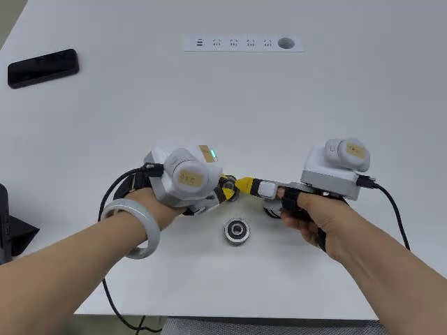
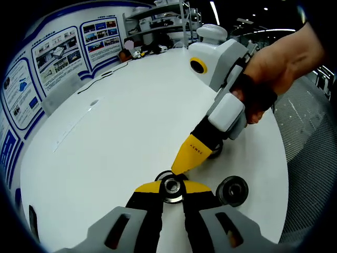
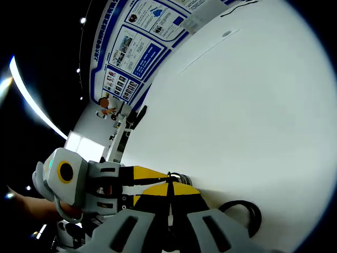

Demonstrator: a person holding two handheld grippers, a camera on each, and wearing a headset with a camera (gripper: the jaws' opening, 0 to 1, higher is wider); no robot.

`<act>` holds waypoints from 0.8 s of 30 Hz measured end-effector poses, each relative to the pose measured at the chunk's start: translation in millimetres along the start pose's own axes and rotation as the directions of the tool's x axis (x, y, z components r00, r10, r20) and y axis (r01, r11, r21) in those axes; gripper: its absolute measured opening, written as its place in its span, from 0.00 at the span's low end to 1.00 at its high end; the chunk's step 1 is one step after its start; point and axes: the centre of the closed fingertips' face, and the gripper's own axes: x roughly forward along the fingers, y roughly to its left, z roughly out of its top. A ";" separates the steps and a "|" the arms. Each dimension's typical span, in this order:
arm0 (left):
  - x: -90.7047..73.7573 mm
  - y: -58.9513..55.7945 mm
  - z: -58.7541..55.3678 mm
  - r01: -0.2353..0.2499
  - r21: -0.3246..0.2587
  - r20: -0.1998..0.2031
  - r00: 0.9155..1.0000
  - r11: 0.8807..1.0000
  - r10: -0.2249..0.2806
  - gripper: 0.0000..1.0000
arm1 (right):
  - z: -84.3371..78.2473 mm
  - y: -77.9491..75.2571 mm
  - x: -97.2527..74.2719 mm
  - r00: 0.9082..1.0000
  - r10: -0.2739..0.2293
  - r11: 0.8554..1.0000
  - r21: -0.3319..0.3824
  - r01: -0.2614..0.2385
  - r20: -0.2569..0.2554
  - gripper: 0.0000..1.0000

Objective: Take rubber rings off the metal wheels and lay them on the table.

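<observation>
Near the desk's front edge, clamped a metal wheel between the fingers of the left gripper, touched its rim with the pressed-together fingers of the right gripper, second wheel lying just beside.

table top seen as smooth matt white, metal wheel pretty shiny, rubber ring dull black, right gripper cased in glossy white plastic
</observation>
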 end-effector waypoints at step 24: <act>-19.3 9.8 -14.6 -0.053 -0.060 0.057 0.997 0.997 0.057 0.47 | -0.1 10.0 -2.3 1.000 0.024 1.000 0.012 -0.024 0.002 0.02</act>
